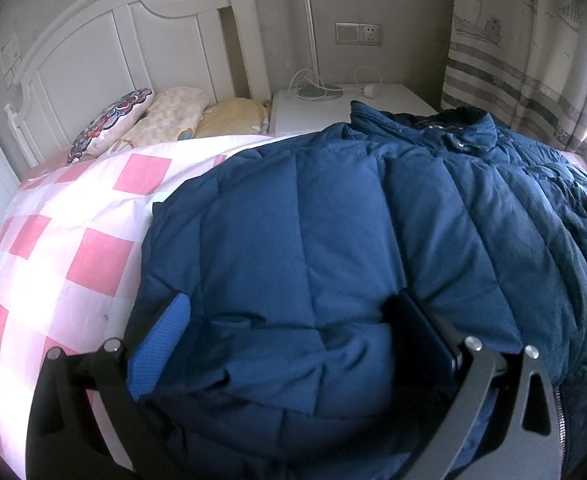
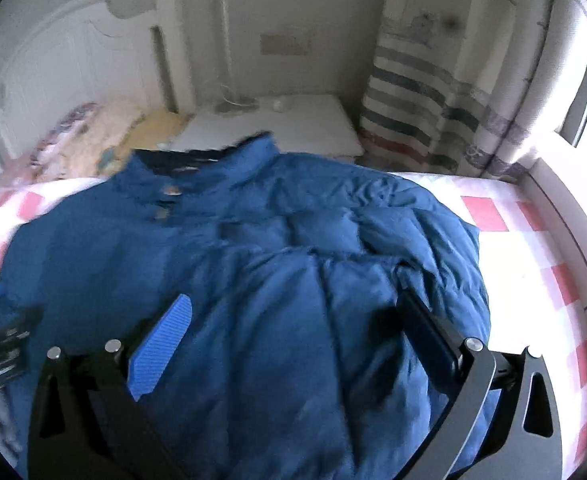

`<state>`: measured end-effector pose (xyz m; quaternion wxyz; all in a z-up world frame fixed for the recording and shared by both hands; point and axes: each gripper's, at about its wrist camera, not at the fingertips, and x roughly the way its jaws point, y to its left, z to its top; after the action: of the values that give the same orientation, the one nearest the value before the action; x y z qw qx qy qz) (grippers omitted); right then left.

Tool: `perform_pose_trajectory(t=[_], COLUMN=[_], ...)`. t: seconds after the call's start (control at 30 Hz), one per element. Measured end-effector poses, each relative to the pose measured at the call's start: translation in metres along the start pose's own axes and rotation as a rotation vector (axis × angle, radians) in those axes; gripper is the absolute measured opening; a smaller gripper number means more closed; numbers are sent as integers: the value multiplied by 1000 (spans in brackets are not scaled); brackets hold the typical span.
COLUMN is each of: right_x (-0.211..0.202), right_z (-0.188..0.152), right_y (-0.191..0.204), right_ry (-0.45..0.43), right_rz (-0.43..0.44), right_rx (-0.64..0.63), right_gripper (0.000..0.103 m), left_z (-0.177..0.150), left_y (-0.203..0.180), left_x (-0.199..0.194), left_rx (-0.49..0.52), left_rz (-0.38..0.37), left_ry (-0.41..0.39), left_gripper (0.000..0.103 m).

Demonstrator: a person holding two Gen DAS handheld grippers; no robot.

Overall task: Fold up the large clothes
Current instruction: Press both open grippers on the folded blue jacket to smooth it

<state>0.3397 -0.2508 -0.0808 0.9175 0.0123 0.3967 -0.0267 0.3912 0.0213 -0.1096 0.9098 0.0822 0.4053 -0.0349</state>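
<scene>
Clearly the navy padded jacket [image 1: 333, 240] lies spread over the pink-and-white checked bed [image 1: 93, 248], its collar [image 2: 213, 160] toward the headboard end and its bulk reaching the bed's right edge, where a rumpled sleeve [image 2: 413, 232] bunches up. Both tools are spread wide and hold nothing: the left tool [image 1: 289, 332] hovers low over the lower body of the jacket near its left edge, while the right tool [image 2: 293, 328] hangs over the right half, close to the crumpled sleeve; that view is blurred, so finer detail there is uncertain. The step in hand looks like choosing where to pinch before a fold. To do it well, I would take the padded fabric at an outer seam or hem rather than mid-panel, bite deep enough that the slippery, puffy quilting does not slide out, and smooth the sleeve flat first so it folds inward cleanly. Thick filling will tend to spring back, so pressing the fold down should help. Around it, pillows [image 1: 141, 120] sit by the white headboard [image 1: 105, 40], a nightstand [image 1: 325, 108] with a lamp [image 1: 313, 40] and cable stands beyond the collar, and a striped curtain [image 1: 513, 60] hangs at the far right; none blocks the jacket, though the bed's right edge leaves little spare room.
</scene>
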Motion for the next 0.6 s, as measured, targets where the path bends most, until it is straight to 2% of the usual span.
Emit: perform_pose_trajectory(t=[0.1, 0.17, 0.2, 0.27, 0.4, 0.6], right_x=[-11, -5, -3, 1, 6, 8], right_z=[-19, -35, -42, -51, -50, -50], right_y=[13, 18, 18, 15, 21, 20], right_ry=[21, 54, 44, 1, 8, 17], right_rz=[-7, -24, -25, -5, -42, -16], right_rx=[-93, -152, -168, -160, -187, -164], right_gripper=[98, 98, 98, 99, 99, 99], left_z=[0, 0, 0, 0, 0, 0], left_y=[0, 0, 0, 0, 0, 0], left_x=[0, 0, 0, 0, 0, 0], left_rx=[0, 0, 0, 0, -2, -2], left_rz=[-1, 0, -3, -1, -3, -4], left_ry=[1, 0, -1, -1, 1, 0], left_gripper=[101, 101, 101, 101, 101, 101])
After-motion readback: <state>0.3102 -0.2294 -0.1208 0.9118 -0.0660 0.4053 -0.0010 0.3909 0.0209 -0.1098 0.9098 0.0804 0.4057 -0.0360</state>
